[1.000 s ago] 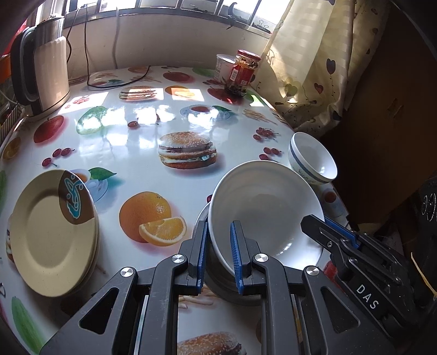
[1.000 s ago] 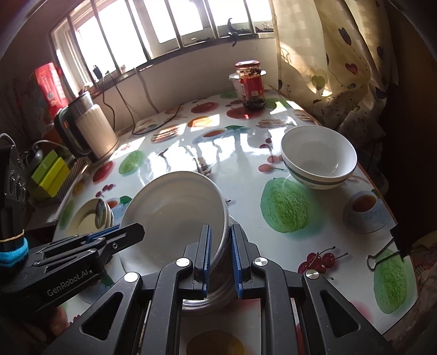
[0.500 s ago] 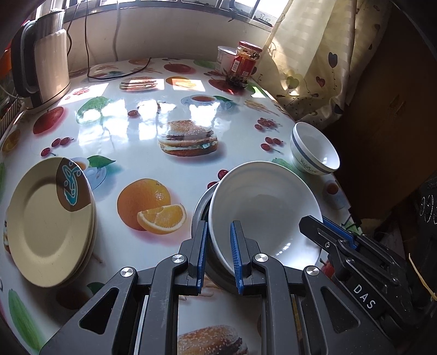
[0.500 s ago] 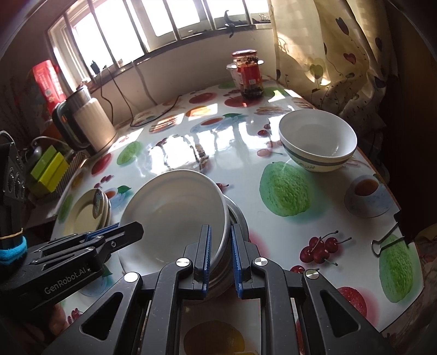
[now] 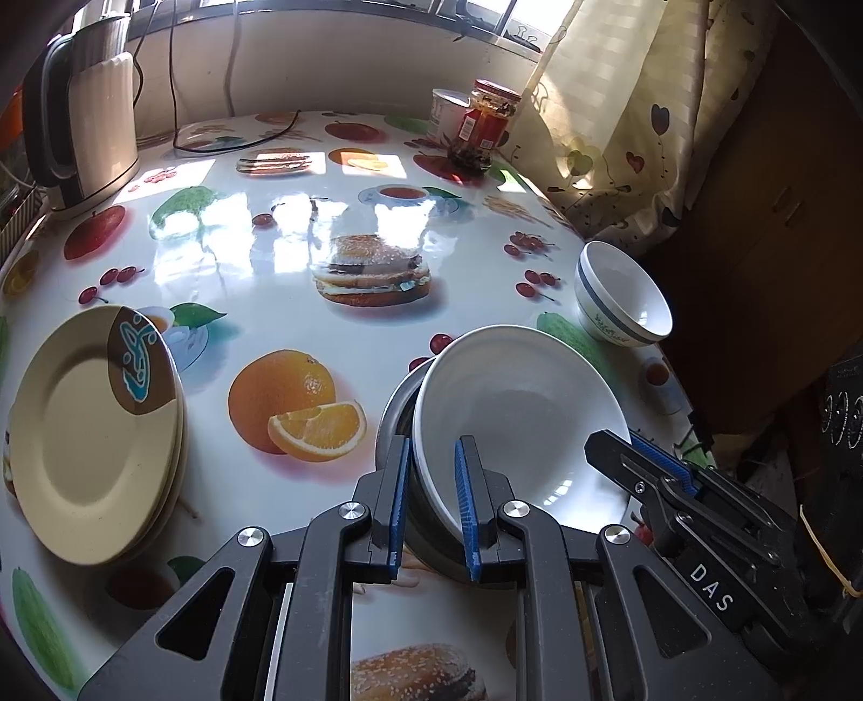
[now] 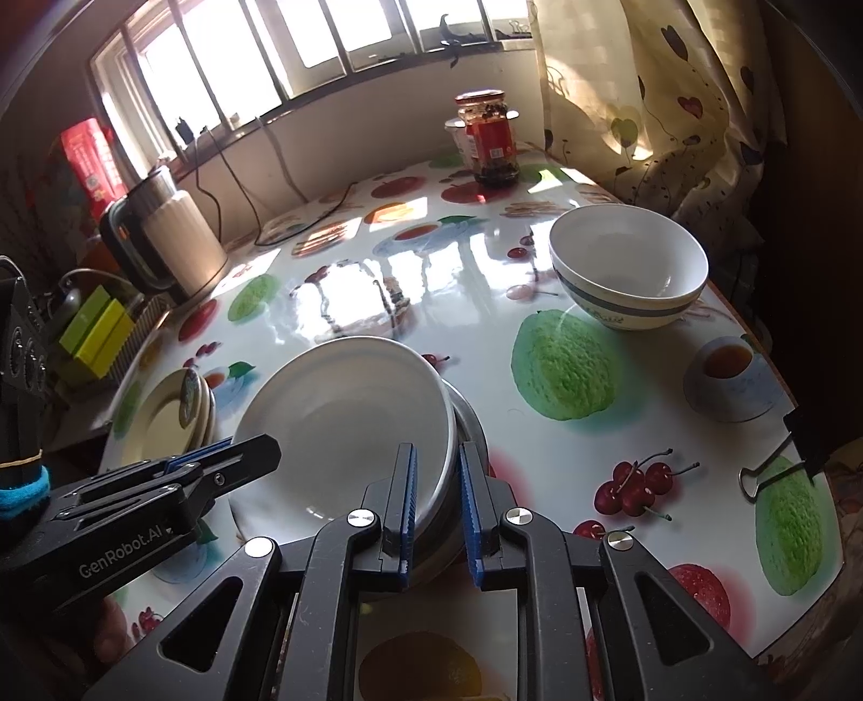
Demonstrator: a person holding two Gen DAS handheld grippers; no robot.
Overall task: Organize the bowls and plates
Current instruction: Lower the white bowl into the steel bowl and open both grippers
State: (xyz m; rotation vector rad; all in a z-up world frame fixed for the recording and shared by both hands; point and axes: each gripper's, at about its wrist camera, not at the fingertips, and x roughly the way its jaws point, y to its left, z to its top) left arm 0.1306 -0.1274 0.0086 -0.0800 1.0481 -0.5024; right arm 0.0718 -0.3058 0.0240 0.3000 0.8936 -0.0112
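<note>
white and deep, the big bowl (image 5: pixel 518 410) is the landmark: it sits tilted in a grey metal dish (image 5: pixel 396 415) on the fruit-print table (image 5: pixel 259 280), at the table's near edge. the left gripper (image 5: pixel 431 474) pinches the bowl's near-left rim between its blue pads, one pad inside the bowl and one outside. the right gripper (image 6: pixel 436 480) straddles the bowl's near-right rim the same way; its jaws have just opened a little, the rim is between them, and whether the pads press it cannot be told.

each view catches the other gripper reaching in at the bowl's near rim: the left view shows the right one at the right of the bowl, the right view shows the left one at the bowl's left.

left of the bowl lies a stack of cream plates (image 5: pixel 91 431), large in the left view, small in the right. only the right view shows a binder clip (image 6: pixel 776 464) at the table's edge, right of the bowl.

beyond the bowl to the right stands a smaller bowl with a grey band (image 6: pixel 628 267). farther back a red-lidded jar (image 6: pixel 488 140) stands near the wall, and a kettle (image 5: pixel 86 113) far back to the left. only the right view shows the window panes (image 6: pixel 334 38) above the jar.
</note>
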